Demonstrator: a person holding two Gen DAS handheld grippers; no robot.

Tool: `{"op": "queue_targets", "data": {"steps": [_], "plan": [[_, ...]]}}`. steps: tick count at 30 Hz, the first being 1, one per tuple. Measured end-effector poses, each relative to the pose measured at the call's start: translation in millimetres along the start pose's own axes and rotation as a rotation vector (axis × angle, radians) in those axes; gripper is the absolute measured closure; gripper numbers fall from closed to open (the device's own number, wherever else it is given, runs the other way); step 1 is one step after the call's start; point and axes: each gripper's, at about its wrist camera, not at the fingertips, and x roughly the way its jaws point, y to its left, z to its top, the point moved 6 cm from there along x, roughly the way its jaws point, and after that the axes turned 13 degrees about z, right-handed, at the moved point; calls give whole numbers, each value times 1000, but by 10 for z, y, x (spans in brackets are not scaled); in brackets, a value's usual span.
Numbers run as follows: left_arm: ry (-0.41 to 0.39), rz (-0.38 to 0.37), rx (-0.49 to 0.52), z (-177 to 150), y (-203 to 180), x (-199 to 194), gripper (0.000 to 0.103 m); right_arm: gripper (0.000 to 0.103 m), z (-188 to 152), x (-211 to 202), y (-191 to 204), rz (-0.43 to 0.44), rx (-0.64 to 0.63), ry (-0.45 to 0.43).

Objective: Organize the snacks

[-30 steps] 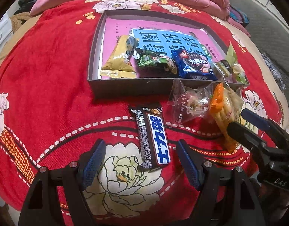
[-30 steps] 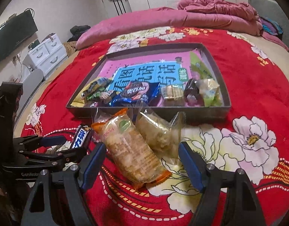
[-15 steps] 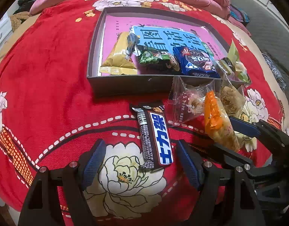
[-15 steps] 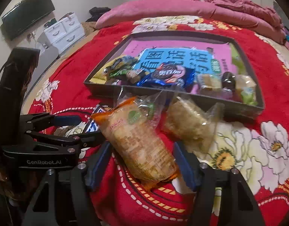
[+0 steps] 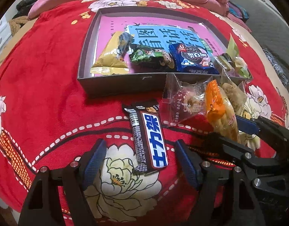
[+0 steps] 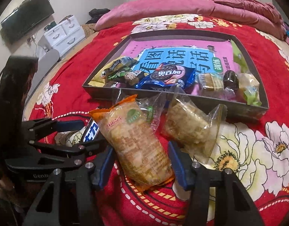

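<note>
Your left claw [image 5: 139, 163] is spread wide around the lower half of the chocolate bar [image 5: 150, 136], touching nothing. Your right claw [image 6: 141, 163] is also wide open, straddling the orange-ended snack pack [image 6: 136, 145], its pads just beside the wrapper; contact is unclear. In front of the grey tray [image 5: 125, 84] lie 4 loose snacks: 1 bar, 1 orange pack and 2 clear-wrapped pastries [image 6: 191, 128]. Inside the tray you can count about 7 packets. Since 1 second ago, your right claw has come forward around the orange pack.
</note>
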Motion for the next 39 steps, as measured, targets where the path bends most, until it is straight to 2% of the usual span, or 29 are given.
{"op": "queue_targets", "data": {"steps": [3,6,7,8,9,10,11,13,15,18,21,27,39], "plan": [[-1,2,-9,7,26,3,35,47,21,41,-9,13,7,4],[-2,6,-19,13,66,7,43,47,46,132,-15,-8,-7,23],[-1,3,-25,15,78,10,43,47,56,160,-15,-22,-18,28],[-1,-3,-28,17,87,11,43,49,67,171,-10,-35,-33,26],[-4,-5,-28,18,89,8,45,54,70,175,-9,-44,-40,26],[-9,-8,-22,21,77,4,49,59,74,165,-11,-47,-42,22],[-13,-11,-17,22,69,-3,52,60,77,148,-8,-39,-41,13],[-24,-26,-5,32,28,-30,64,62,98,58,17,-15,-46,-28],[-29,-40,2,39,0,-53,71,62,116,-17,37,-8,-50,-57],[-38,-55,-4,48,-1,-90,73,62,129,-130,54,3,-49,-100],[-46,-103,-34,76,30,-160,74,62,158,-244,65,9,-49,-148],[-82,-134,-63,142,76,-348,74,62,216,-409,3,3,-23,-218],[-187,-128,-106,418,173,-706,74,62,325,-627,-232,-28,61,-316]]}}
